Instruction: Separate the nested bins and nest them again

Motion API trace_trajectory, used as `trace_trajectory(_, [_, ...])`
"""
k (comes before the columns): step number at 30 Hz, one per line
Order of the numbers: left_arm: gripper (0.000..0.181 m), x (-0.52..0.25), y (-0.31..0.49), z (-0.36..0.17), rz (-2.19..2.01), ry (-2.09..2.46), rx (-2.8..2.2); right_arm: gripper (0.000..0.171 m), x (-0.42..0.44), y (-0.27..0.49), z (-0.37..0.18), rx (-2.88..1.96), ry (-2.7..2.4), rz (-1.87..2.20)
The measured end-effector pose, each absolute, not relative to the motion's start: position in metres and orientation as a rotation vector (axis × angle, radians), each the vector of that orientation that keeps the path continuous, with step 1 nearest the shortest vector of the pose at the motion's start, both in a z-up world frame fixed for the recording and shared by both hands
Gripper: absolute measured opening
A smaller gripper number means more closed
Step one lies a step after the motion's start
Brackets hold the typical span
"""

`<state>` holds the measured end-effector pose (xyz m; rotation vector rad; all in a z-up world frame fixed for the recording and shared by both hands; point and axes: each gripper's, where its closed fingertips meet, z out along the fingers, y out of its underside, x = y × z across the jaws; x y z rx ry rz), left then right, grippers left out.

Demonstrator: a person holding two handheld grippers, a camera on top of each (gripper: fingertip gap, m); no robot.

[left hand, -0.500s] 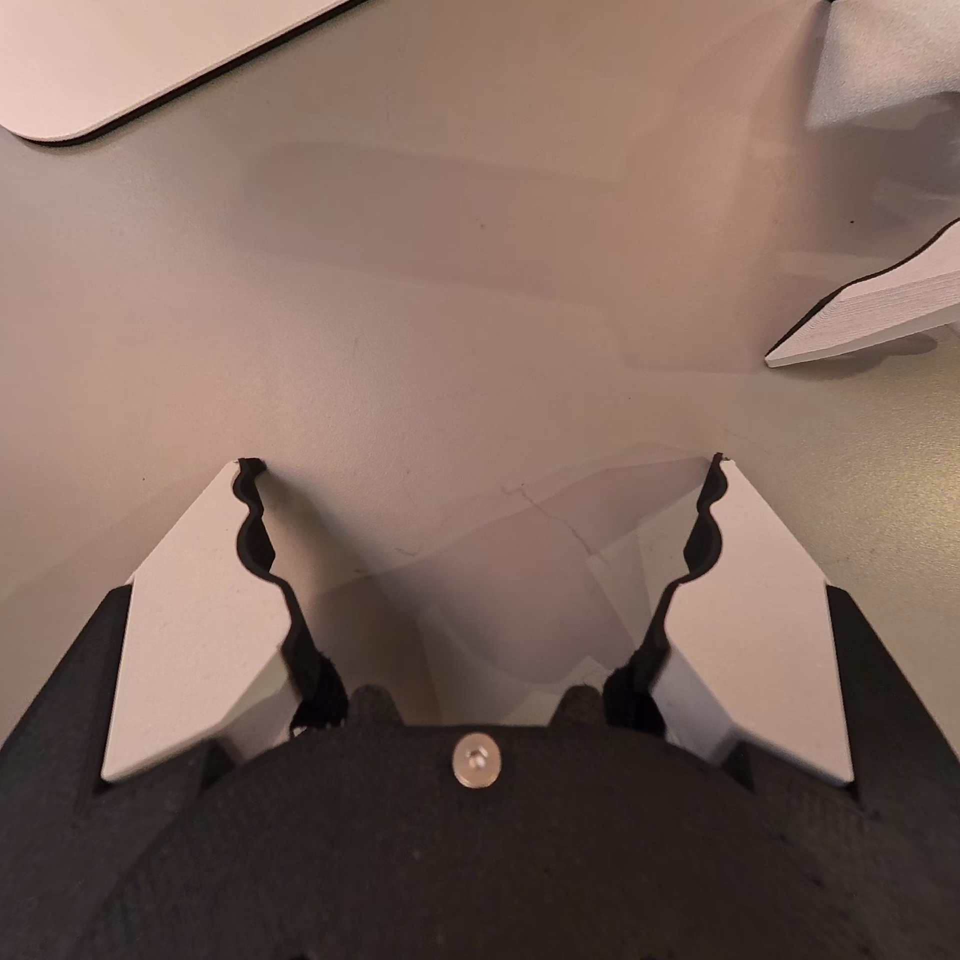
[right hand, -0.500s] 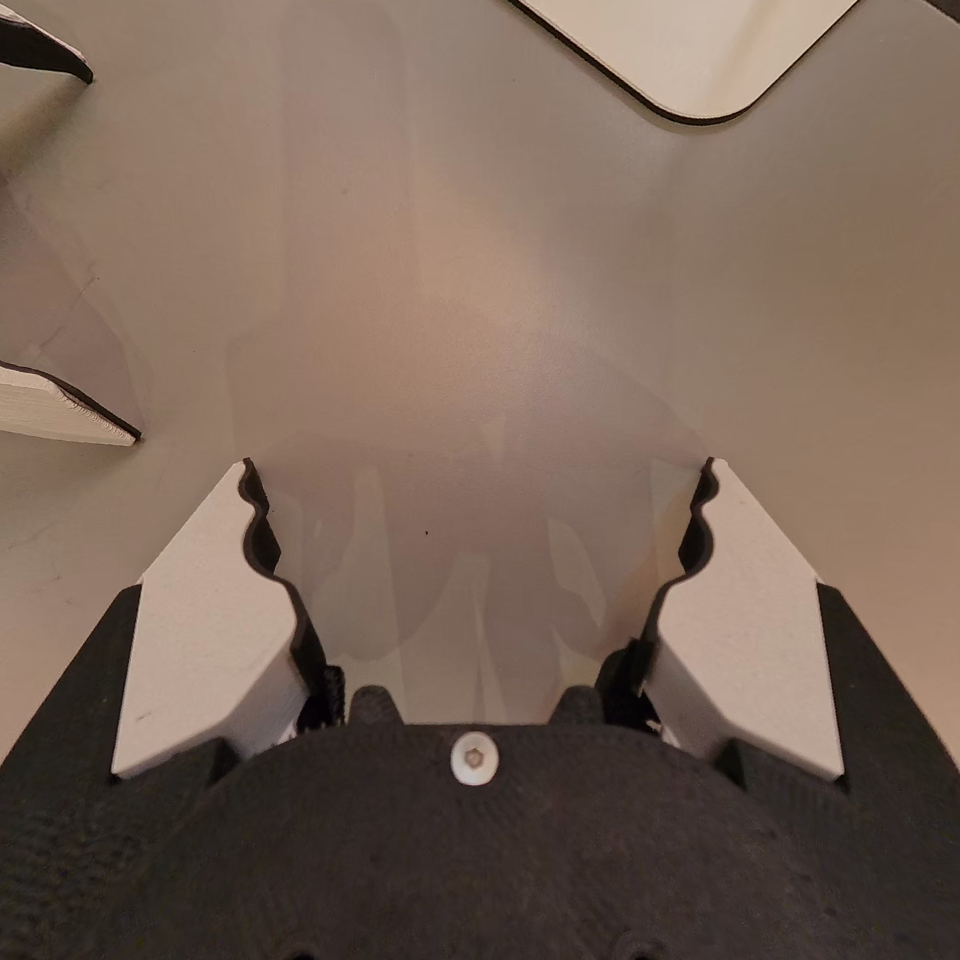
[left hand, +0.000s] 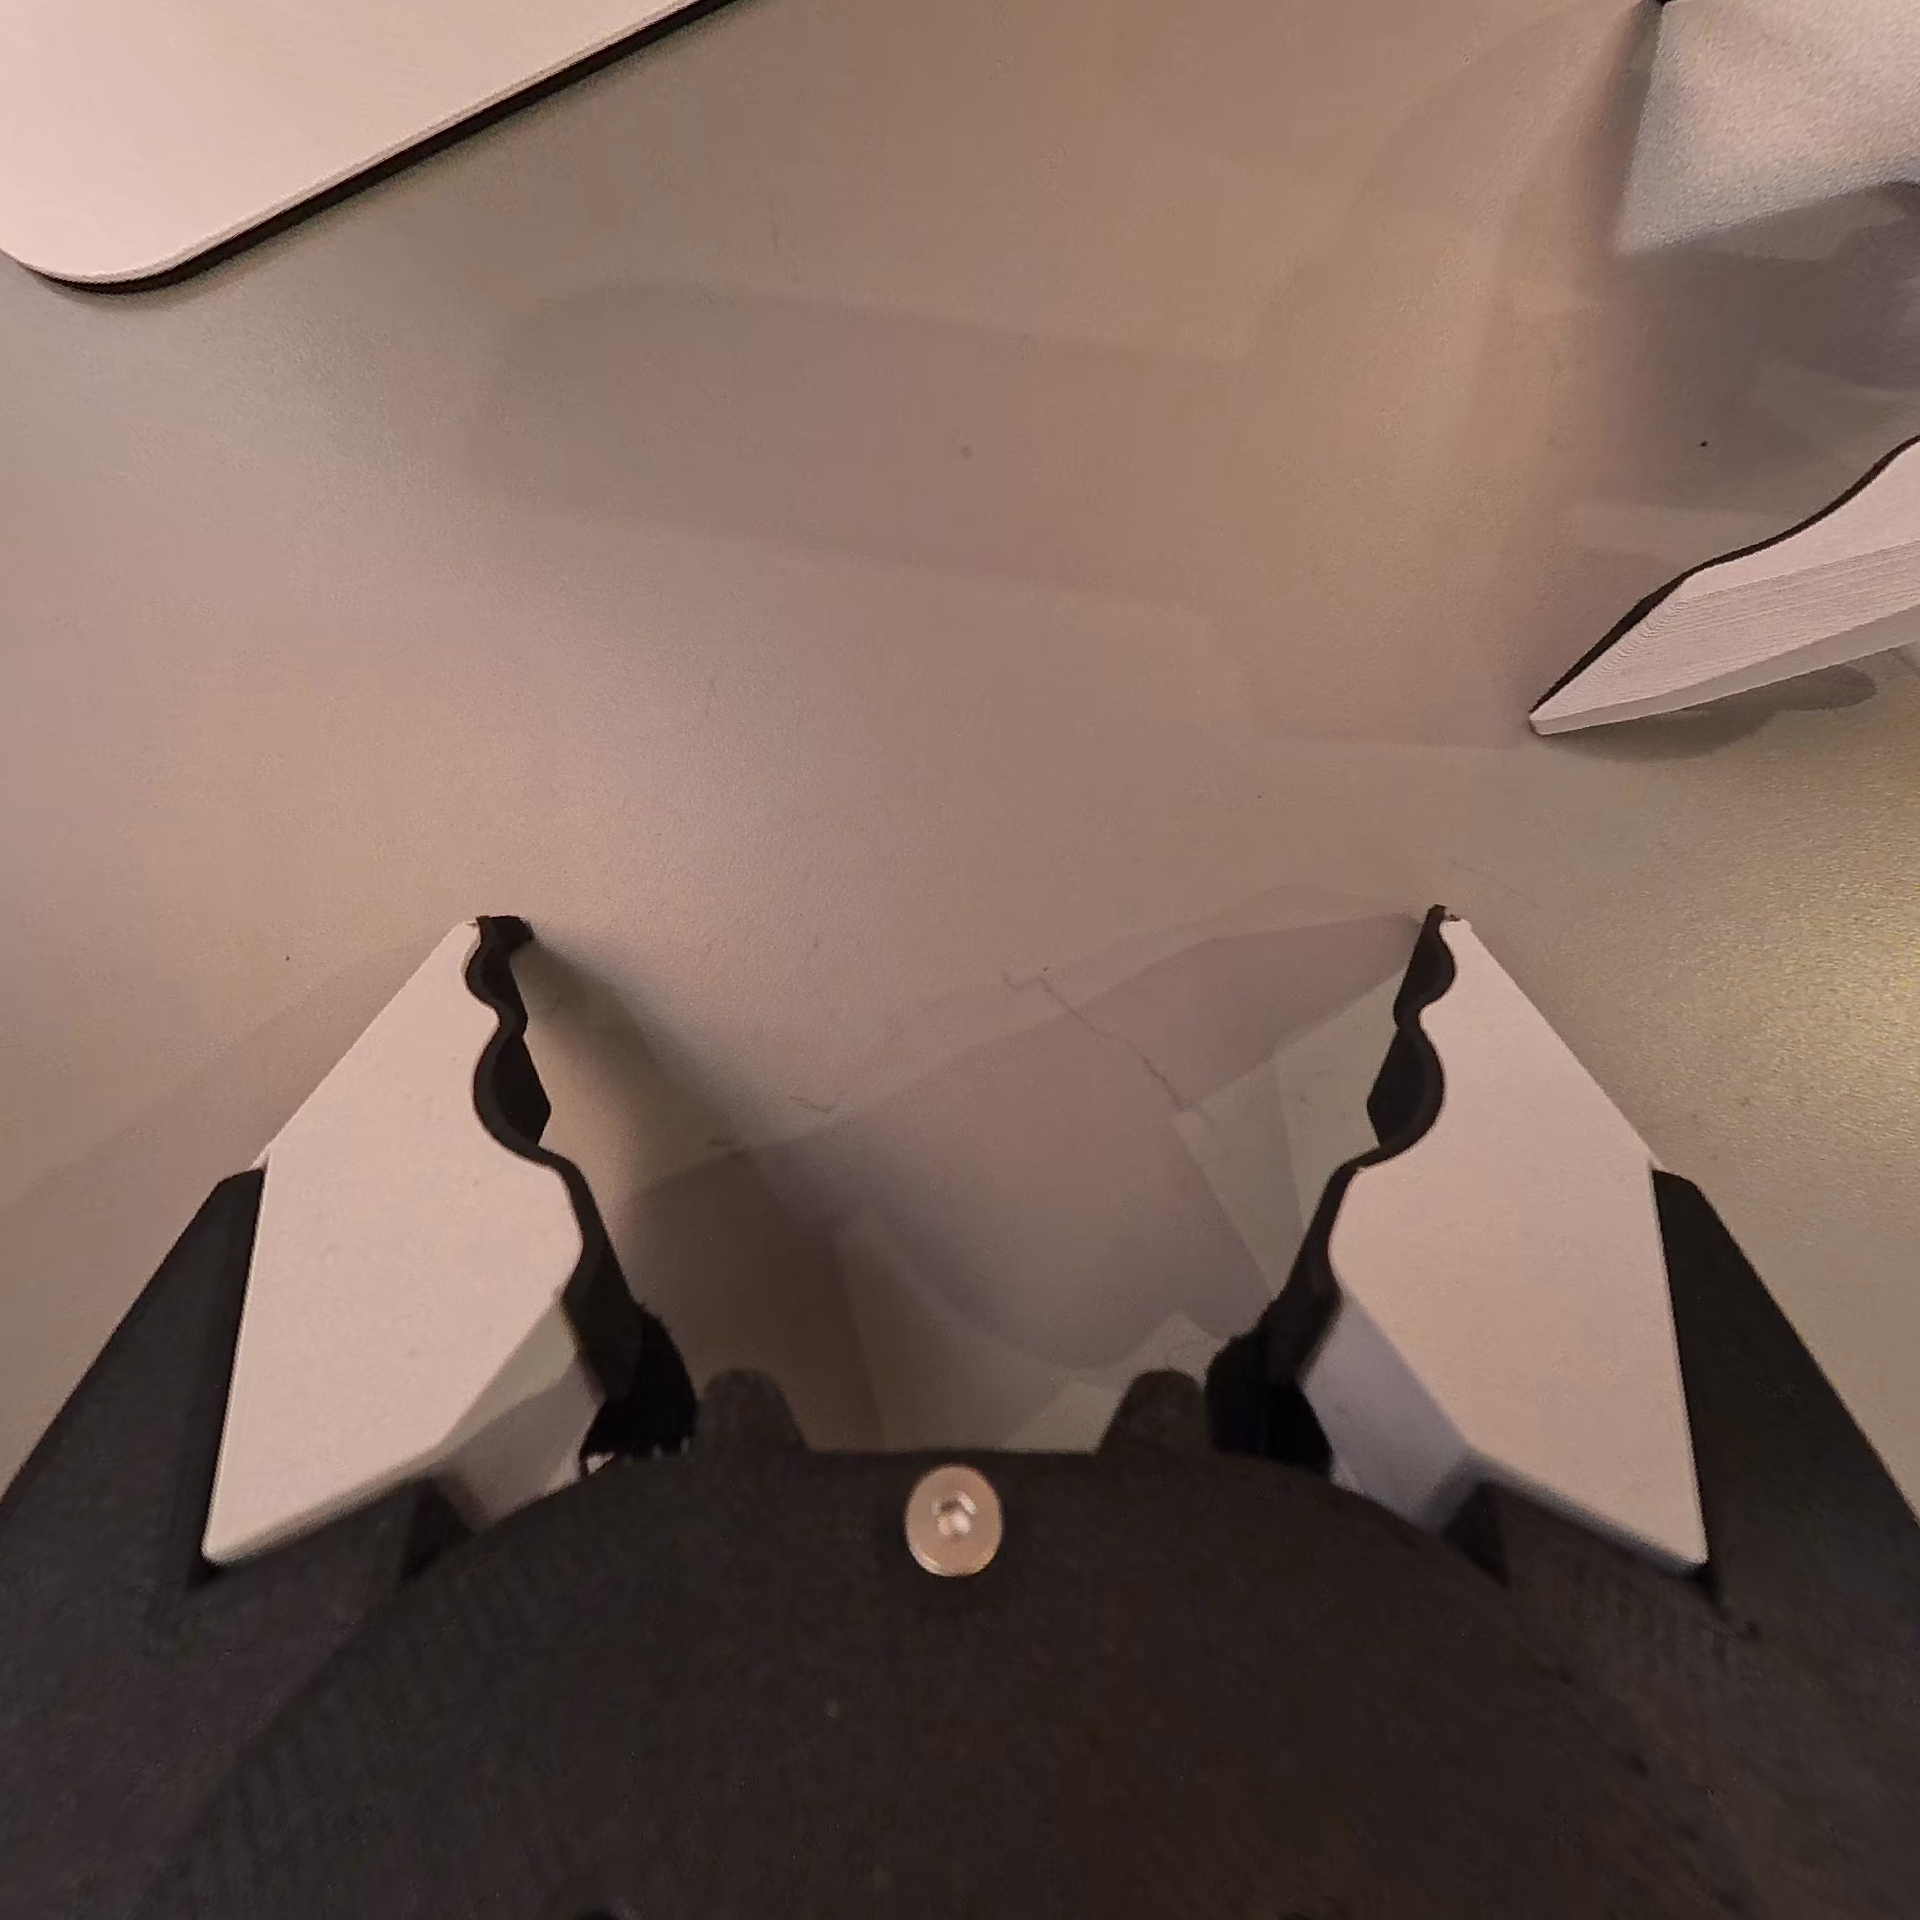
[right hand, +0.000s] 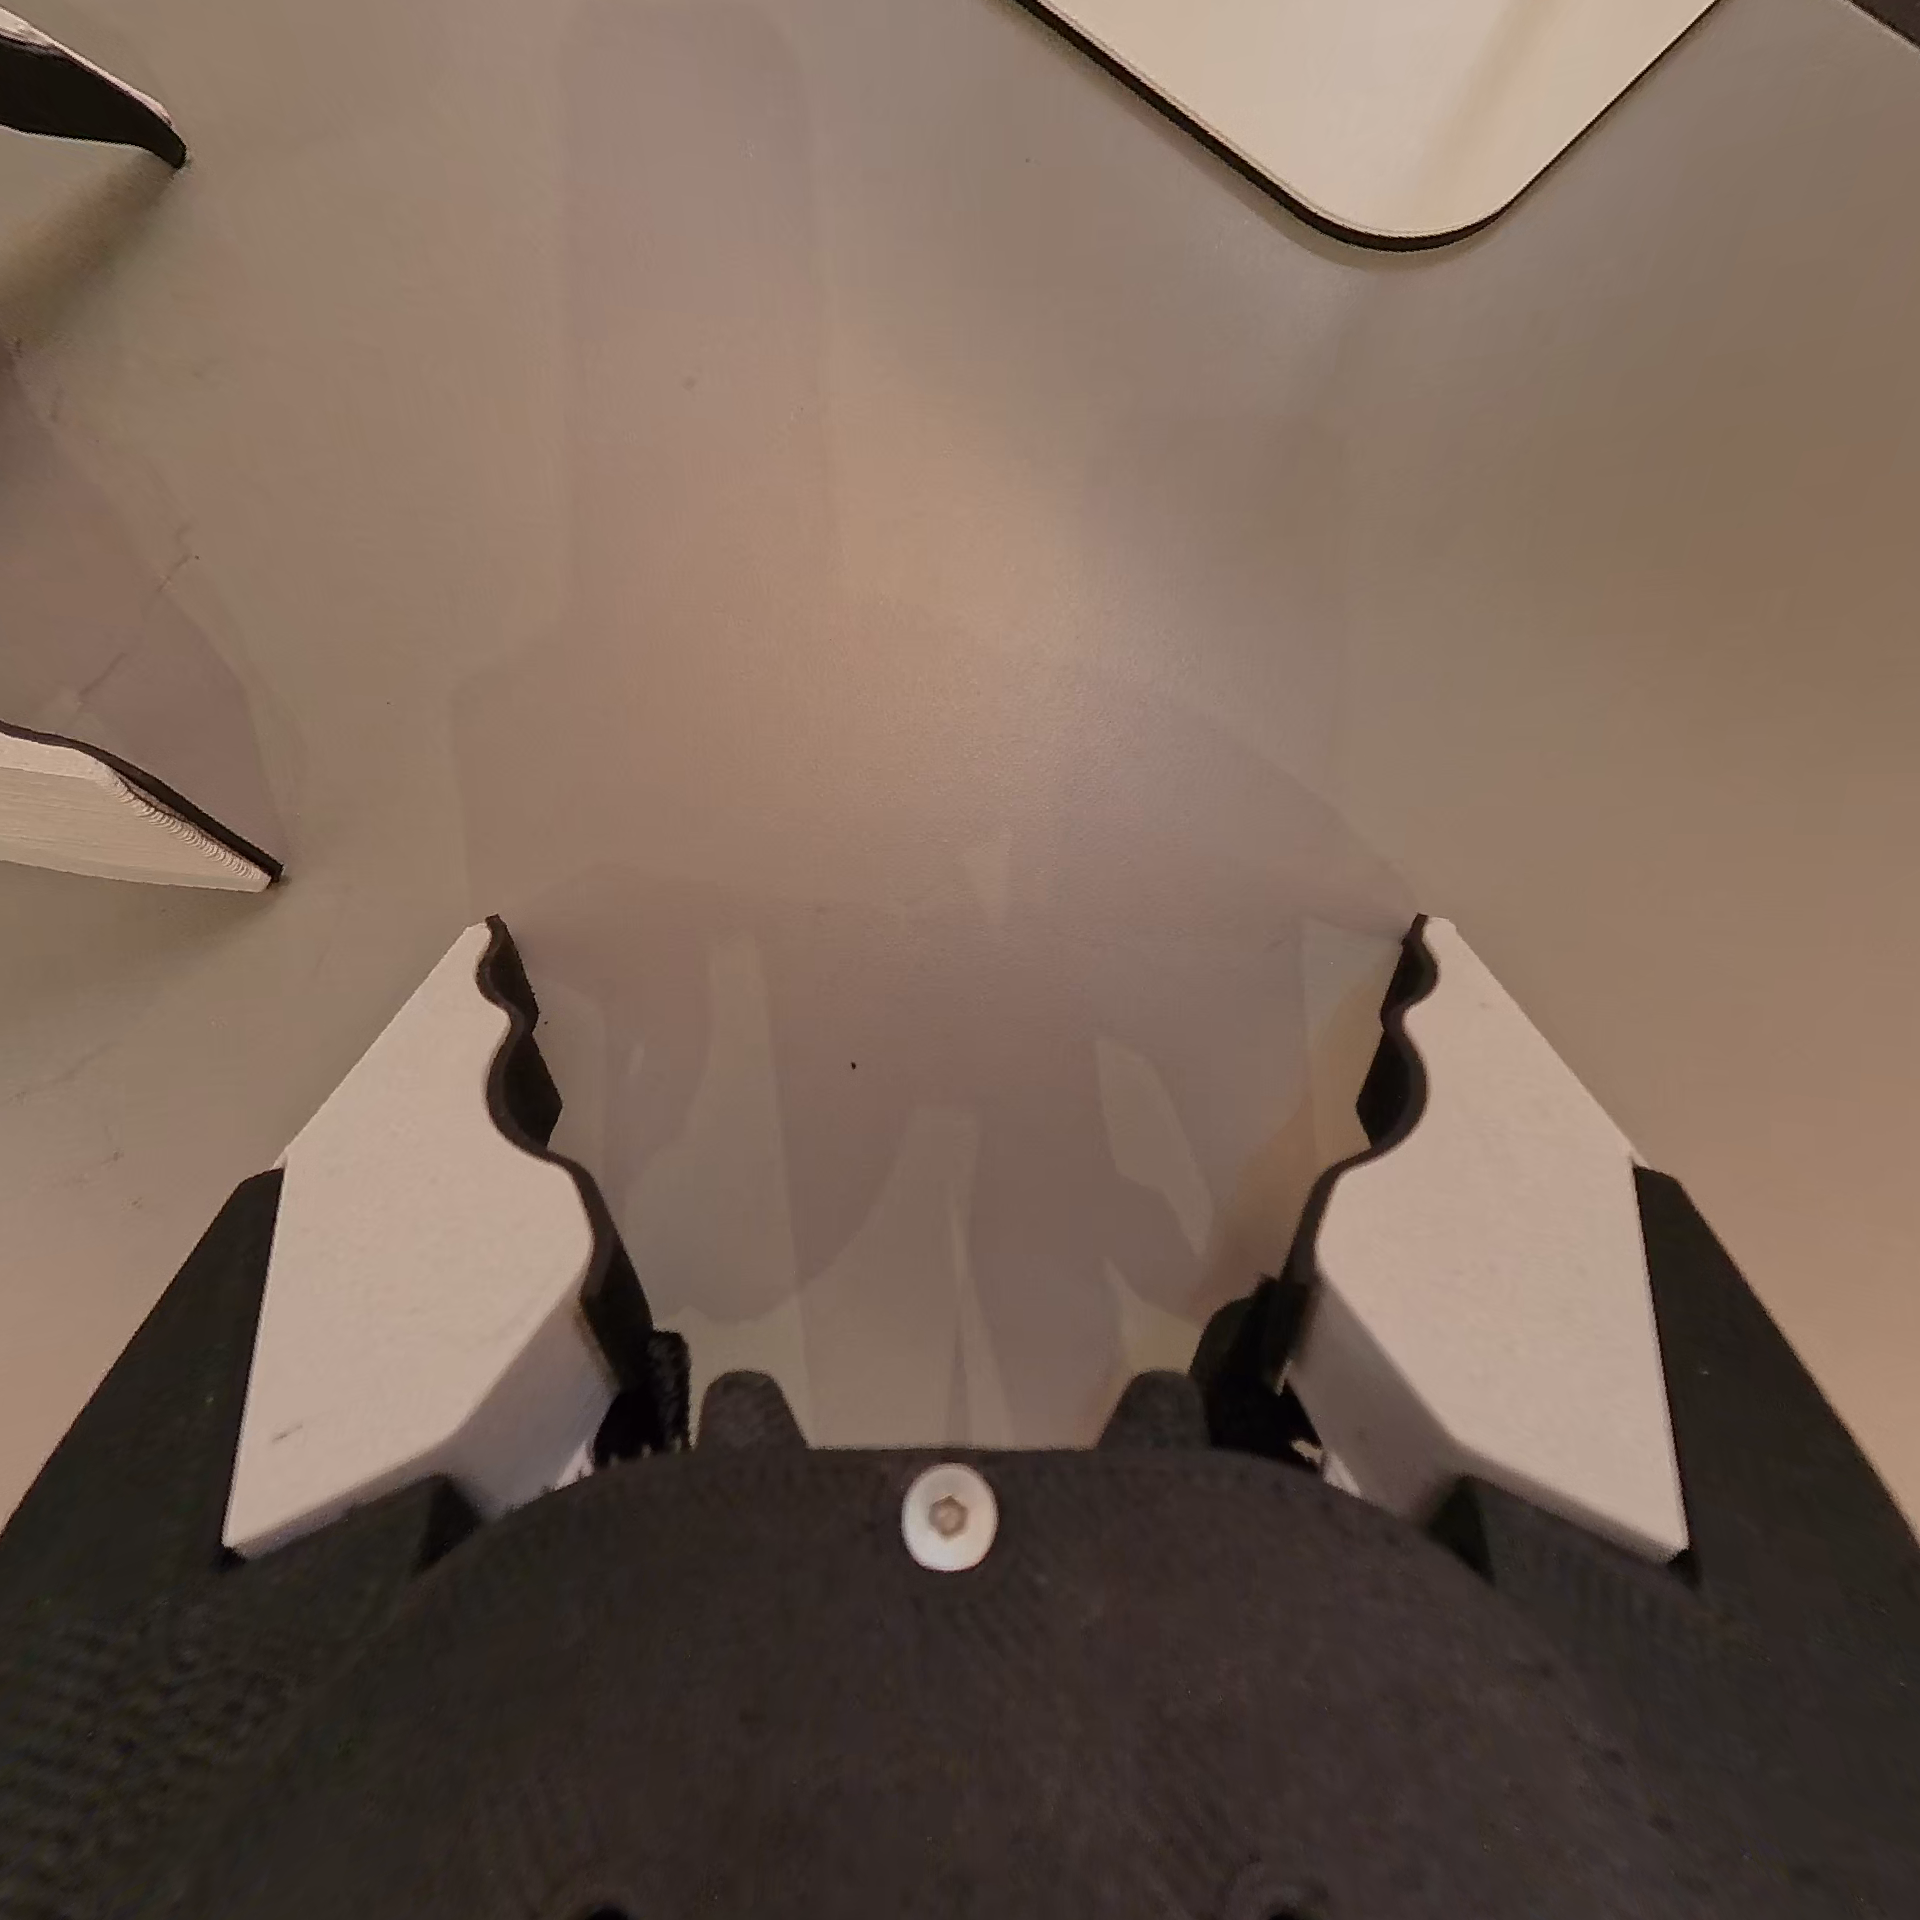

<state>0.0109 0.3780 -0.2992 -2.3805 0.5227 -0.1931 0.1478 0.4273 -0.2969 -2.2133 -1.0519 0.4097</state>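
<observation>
No bins show in either view. My left gripper (left hand: 968,920) is open and empty, pointing down at the bare grey table (left hand: 935,623). My right gripper (right hand: 956,920) is open and empty over the same table (right hand: 935,571). In the left wrist view one white finger of the right gripper (left hand: 1714,644) reaches in from the right edge, with its other finger (left hand: 1766,135) blurred at the top right. In the right wrist view the left gripper's fingers (right hand: 125,831) show at the left edge. The two grippers sit side by side, close to the surface.
A white flat board with a rounded corner and a dark edge lies at the top left of the left wrist view (left hand: 260,114). A like white board corner shows at the top right of the right wrist view (right hand: 1382,94).
</observation>
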Motion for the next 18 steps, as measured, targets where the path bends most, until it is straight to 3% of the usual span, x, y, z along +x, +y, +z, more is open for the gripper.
trace_trajectory(18, [0.158, 0.011, 0.378, -0.322, -0.193, 0.523, -2.381, 0.155, 0.148, 0.427, -0.319, -2.213, -1.052, 0.41])
